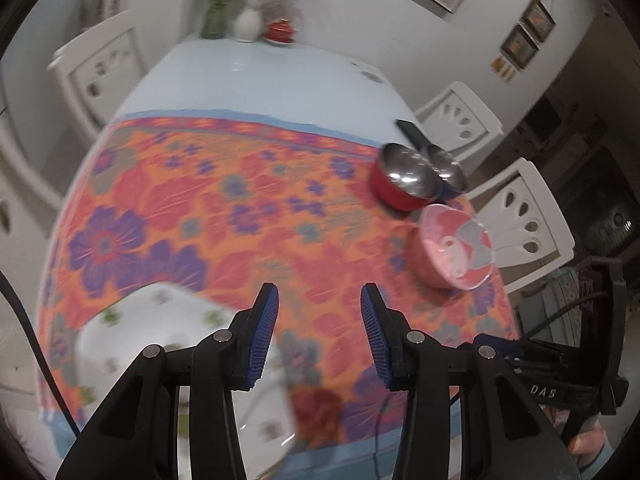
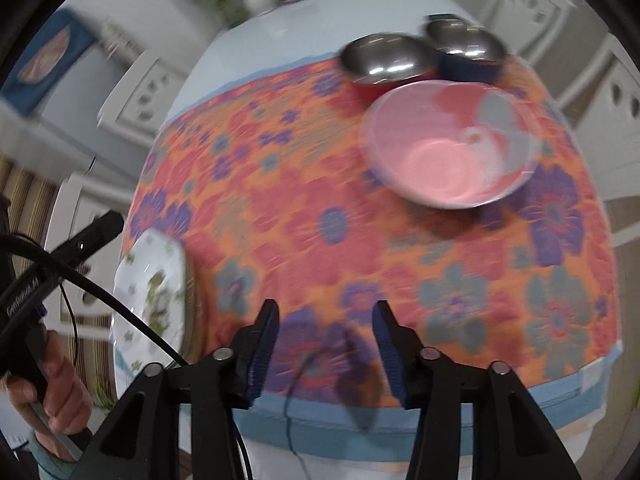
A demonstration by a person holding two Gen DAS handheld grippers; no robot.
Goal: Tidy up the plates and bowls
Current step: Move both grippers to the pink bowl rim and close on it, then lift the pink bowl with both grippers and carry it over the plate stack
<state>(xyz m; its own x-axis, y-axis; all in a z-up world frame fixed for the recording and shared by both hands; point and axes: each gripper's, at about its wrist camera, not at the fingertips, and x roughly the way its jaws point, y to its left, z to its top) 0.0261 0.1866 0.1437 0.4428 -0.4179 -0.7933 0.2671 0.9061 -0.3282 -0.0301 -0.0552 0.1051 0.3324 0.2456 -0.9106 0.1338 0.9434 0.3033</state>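
Left claw and right claw: both spread wide, holding nothing, above the table's near edge. Plate, glossy white with a floral print, lies at the near-left corner; it may slip off if nudged. Pink bowl, smooth, and two steel bowls sit near the right edge on the quilted cloth.

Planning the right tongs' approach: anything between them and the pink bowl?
Nothing. In the right wrist view, only bare floral tablecloth lies between the open right tongs and the pink bowl. The white plate sits off to the left.
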